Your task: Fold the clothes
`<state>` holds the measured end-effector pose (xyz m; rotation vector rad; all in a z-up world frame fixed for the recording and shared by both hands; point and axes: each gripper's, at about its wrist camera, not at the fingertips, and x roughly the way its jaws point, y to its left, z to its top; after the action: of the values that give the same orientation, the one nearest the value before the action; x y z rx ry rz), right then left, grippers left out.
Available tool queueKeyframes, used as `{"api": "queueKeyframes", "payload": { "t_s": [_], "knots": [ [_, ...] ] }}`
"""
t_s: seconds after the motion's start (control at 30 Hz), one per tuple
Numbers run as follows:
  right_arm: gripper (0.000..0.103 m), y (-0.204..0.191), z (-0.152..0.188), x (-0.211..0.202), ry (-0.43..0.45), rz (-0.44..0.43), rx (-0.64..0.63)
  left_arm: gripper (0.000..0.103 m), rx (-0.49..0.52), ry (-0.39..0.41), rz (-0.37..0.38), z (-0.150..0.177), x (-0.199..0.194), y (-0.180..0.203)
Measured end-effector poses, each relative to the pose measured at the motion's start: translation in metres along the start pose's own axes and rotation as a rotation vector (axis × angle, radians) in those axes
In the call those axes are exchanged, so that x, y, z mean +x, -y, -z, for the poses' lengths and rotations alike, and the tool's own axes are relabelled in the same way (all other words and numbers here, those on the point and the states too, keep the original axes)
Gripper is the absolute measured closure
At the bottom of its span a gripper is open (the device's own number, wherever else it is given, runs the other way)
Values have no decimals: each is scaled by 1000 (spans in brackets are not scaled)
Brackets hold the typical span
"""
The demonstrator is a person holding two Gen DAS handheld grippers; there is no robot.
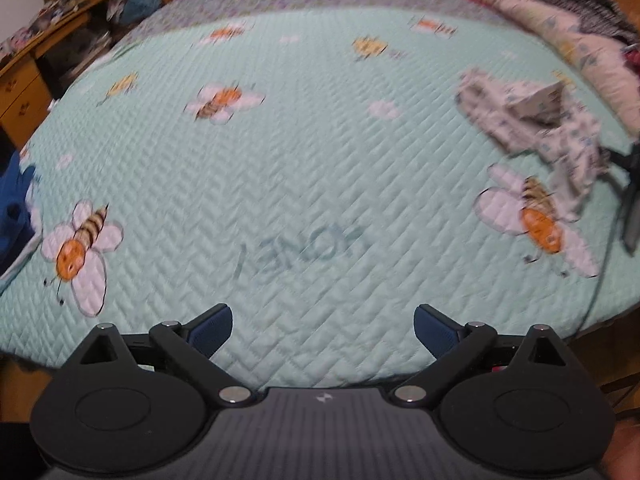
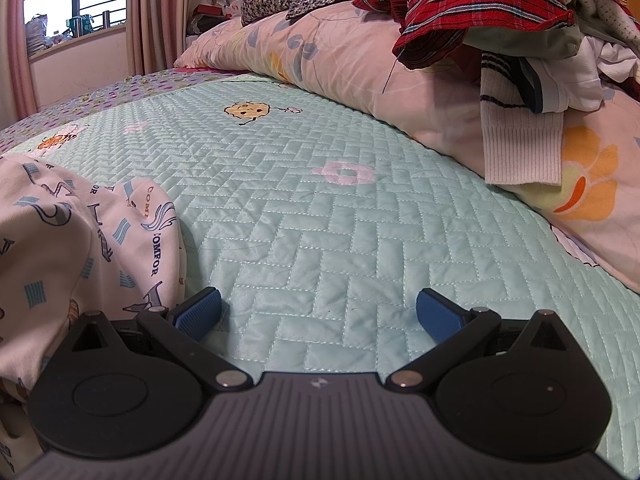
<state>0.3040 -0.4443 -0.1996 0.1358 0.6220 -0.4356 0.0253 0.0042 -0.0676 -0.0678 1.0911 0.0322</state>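
2 hand-held grippers are in view, each with its jaws spread wide and nothing between them: the left hand-held gripper [image 1: 323,330] hangs over the near edge of the bed [image 1: 304,168], and the right hand-held gripper [image 2: 319,314] sits low over the quilt. The printed garment [image 2: 80,248] lies crumpled at the right gripper's left side, just beside its left finger [image 2: 199,311]; in the left wrist view it is a rumpled heap at far right. A pile of clothes [image 2: 492,20] rests on the pillow [image 2: 360,68] beyond. Judged risk: closing on a bunched fold could catch several layers, or the quilt beneath, so the garment lifts twisted rather than flat.
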Motion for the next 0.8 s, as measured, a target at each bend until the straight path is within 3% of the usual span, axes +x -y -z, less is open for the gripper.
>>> {"api": "queueKeyframes", "payload": {
  "t_s": [0.23,0.6,0.8],
  "knots": [
    [0,0,0,0,0,0,0,8,-23,-159,10,2,38,0],
    [0,-2,1,-1,1,1,-1,8,-11,-173,81,-9,46,5],
    [0,1,1,3,-3,-10,12,8,-34,-164,14,-22,61,3]
  ]
}}
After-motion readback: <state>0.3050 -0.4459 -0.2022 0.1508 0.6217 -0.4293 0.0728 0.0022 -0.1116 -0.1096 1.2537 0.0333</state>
